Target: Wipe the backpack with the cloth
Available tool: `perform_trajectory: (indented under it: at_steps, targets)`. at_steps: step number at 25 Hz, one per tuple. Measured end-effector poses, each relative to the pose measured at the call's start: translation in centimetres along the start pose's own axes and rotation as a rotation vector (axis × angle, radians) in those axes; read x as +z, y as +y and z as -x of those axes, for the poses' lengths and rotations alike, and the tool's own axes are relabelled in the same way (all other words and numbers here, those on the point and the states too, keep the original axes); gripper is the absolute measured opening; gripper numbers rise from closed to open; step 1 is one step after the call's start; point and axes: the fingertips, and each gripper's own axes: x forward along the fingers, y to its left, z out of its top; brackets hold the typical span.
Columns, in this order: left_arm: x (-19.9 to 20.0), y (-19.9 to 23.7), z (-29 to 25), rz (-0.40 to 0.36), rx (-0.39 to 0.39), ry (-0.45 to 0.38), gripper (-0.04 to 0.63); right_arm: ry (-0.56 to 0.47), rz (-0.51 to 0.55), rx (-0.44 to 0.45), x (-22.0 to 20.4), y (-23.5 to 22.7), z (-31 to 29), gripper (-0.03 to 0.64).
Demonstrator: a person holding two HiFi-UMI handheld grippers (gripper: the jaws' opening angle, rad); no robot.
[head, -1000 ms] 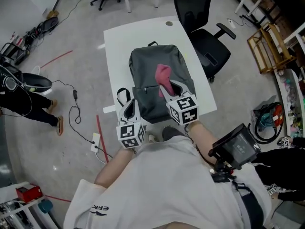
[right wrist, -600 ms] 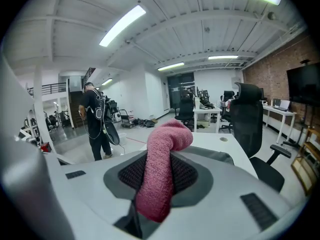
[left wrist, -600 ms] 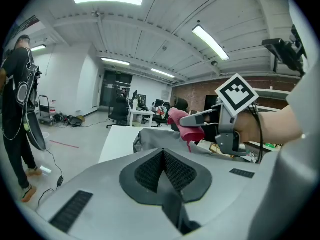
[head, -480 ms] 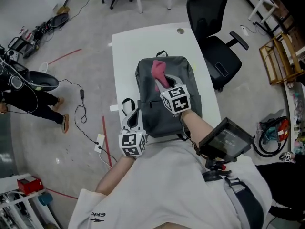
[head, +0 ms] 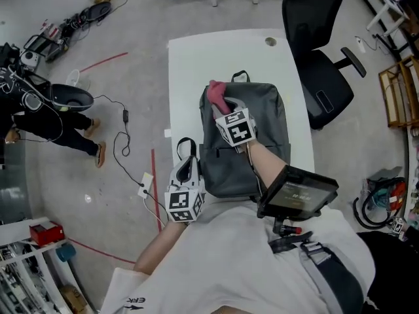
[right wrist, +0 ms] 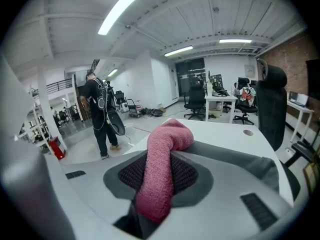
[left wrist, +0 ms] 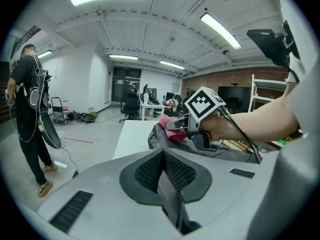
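Note:
A grey backpack (head: pixel 258 142) lies flat on the white table (head: pixel 196 57). My right gripper (head: pixel 222 108) is over its upper left part, shut on a pink cloth (head: pixel 216 93) that rests on the fabric. In the right gripper view the cloth (right wrist: pixel 167 134) hangs out between the pads of the right gripper (right wrist: pixel 160 156), over the backpack (right wrist: pixel 235 159). My left gripper (head: pixel 186 170) is at the bag's lower left corner, where a black strap (head: pixel 185 142) loops round its tips. In the left gripper view the left gripper (left wrist: pixel 164 156) is shut on a dark band.
A black office chair (head: pixel 324 77) stands right of the table. A person in black (head: pixel 39 120) stands on the floor at the left, also the person (left wrist: pixel 30 114) in the left gripper view. Cables (head: pixel 124 152) and red tape lines cross the floor. A screen device (head: pixel 298 191) hangs at my chest.
My right gripper has slid the pink cloth up the backpack, toward its top left. The left gripper has stayed at the strap by the lower left corner.

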Motion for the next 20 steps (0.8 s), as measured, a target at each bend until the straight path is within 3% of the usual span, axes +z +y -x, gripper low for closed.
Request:
perform_trajectory:
  at_steps: [8,20]
  targets:
    - [0.2,0.1,-1.5,-0.009,0.008,0.008,0.003,0.063,-0.003,-0.032,-2.3,-2.5,-1.7,0.120]
    - [0.5,-2.0,-3.9,-0.020,-0.050,0.016,0.003,0.142,-0.038,-0.267,-6.5,-13.9,3.6,0.120]
